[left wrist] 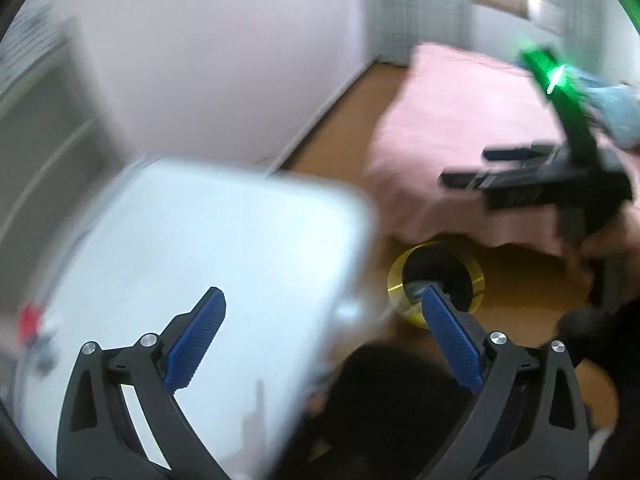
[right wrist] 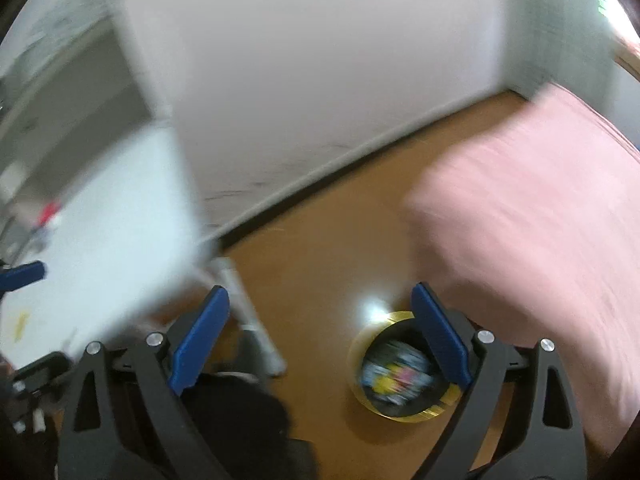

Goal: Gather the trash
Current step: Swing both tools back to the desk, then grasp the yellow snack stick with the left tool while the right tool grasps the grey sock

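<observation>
A round gold-rimmed trash bin [right wrist: 400, 372] stands on the wooden floor between the white table and the pink bed, with colourful wrappers inside; it also shows in the left wrist view [left wrist: 438, 282]. My right gripper [right wrist: 320, 304] is open and empty, high above the floor just left of the bin. My left gripper [left wrist: 324, 308] is open and empty over the table's right edge. The right gripper [left wrist: 468, 166] shows in the left wrist view, in front of the bed. Both views are blurred by motion.
A white table [left wrist: 192, 240] fills the left; small red and grey items [left wrist: 34, 332] lie at its far left. A yellow scrap [right wrist: 20, 324] lies on the table. A pink bed [right wrist: 540, 220] is at right, a white wall [right wrist: 320, 60] behind.
</observation>
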`<state>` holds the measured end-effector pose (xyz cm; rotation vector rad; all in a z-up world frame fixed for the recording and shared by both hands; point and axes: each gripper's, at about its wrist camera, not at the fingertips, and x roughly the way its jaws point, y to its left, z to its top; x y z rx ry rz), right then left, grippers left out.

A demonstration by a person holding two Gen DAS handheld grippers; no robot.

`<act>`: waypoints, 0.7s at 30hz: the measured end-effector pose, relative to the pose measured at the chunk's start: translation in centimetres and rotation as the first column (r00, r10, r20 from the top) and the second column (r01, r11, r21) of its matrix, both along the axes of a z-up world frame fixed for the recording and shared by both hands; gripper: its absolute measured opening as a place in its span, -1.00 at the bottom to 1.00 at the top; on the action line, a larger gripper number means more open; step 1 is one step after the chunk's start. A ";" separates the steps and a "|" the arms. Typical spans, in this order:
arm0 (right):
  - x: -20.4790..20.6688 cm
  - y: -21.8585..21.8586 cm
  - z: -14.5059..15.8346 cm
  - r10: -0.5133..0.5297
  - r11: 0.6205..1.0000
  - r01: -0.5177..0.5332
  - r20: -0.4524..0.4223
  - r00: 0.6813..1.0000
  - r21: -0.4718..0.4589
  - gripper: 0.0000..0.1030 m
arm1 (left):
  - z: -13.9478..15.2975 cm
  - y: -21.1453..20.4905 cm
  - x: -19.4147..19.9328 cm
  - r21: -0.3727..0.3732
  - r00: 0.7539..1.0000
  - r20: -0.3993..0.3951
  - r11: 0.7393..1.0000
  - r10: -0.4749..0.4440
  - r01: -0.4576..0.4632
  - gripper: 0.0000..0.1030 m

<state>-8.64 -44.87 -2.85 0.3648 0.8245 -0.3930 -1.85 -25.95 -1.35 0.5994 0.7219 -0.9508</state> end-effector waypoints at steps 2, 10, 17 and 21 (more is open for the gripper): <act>3.5 3.2 1.0 0.109 0.994 -0.110 0.022 0.994 0.008 0.74 | 0.0 4.7 2.1 0.036 0.994 0.023 0.994 0.102 -0.103 0.85; 14.7 16.9 2.3 0.472 0.880 -0.473 0.020 0.881 0.039 0.74 | -1.1 23.0 8.4 0.117 0.889 0.020 0.881 0.458 -0.457 0.85; 18.9 24.5 2.9 0.608 0.794 -0.607 -0.015 0.794 0.036 0.74 | -3.8 27.5 10.8 0.130 0.825 -0.074 0.826 0.560 -0.549 0.84; 20.8 26.3 2.7 0.629 0.777 -0.628 -0.039 0.776 0.031 0.74 | -4.3 27.6 11.5 0.093 0.820 -0.116 0.828 0.560 -0.553 0.46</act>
